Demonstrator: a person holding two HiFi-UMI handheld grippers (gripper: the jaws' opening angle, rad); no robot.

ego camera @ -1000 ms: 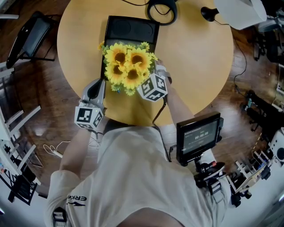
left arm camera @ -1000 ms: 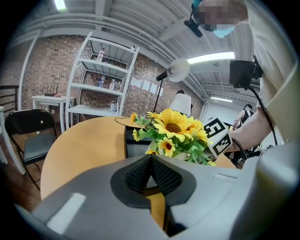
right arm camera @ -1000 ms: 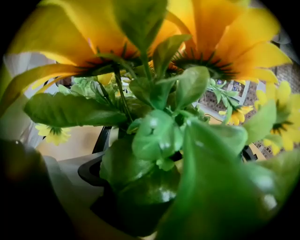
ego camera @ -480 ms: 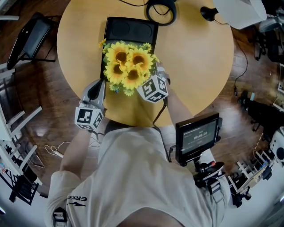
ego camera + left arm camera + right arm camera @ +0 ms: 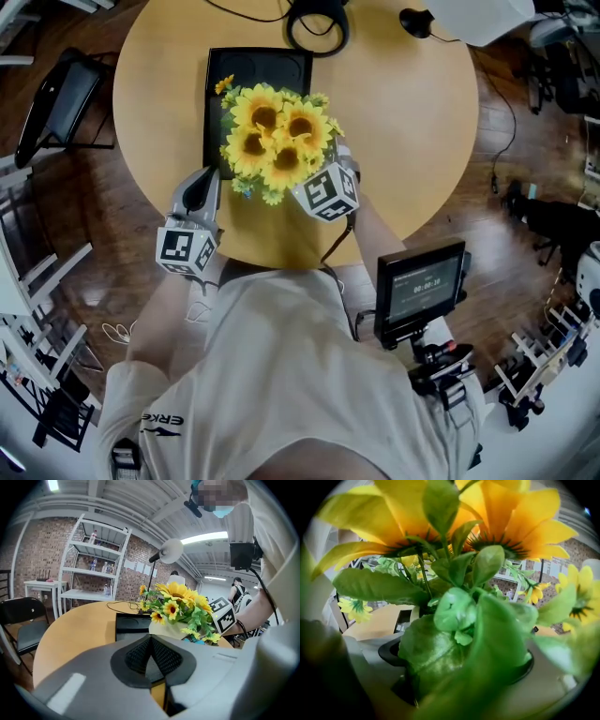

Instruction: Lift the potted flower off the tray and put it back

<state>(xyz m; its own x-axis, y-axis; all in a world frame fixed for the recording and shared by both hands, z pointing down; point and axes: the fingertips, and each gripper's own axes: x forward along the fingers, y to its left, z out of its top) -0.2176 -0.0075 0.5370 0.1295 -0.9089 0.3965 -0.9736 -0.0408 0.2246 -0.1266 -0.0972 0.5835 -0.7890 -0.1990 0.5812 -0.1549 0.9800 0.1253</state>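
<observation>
The potted flower (image 5: 277,141), a bunch of yellow sunflowers in a cream pot (image 5: 164,629), hangs over the near end of the black tray (image 5: 258,70) on the round wooden table (image 5: 412,131). My right gripper (image 5: 336,167) reaches in from the pot's right side and is shut on it. In the right gripper view, green leaves (image 5: 459,634) fill the space between the wide-set jaws and hide the pot. My left gripper (image 5: 197,192) hovers by the table's near edge, left of the flowers, shut with nothing in it (image 5: 150,641). The tray's far half lies bare.
Black headphones with a cable (image 5: 317,21) and a dark lamp head (image 5: 412,19) lie at the table's far side. A black chair (image 5: 56,94) stands left of the table. A small monitor on a stand (image 5: 419,289) is near my right hip. A white shelf (image 5: 89,564) stands behind.
The flowers have come up a little with my right gripper and shifted right relative to the tray. My left gripper has stayed where it was.
</observation>
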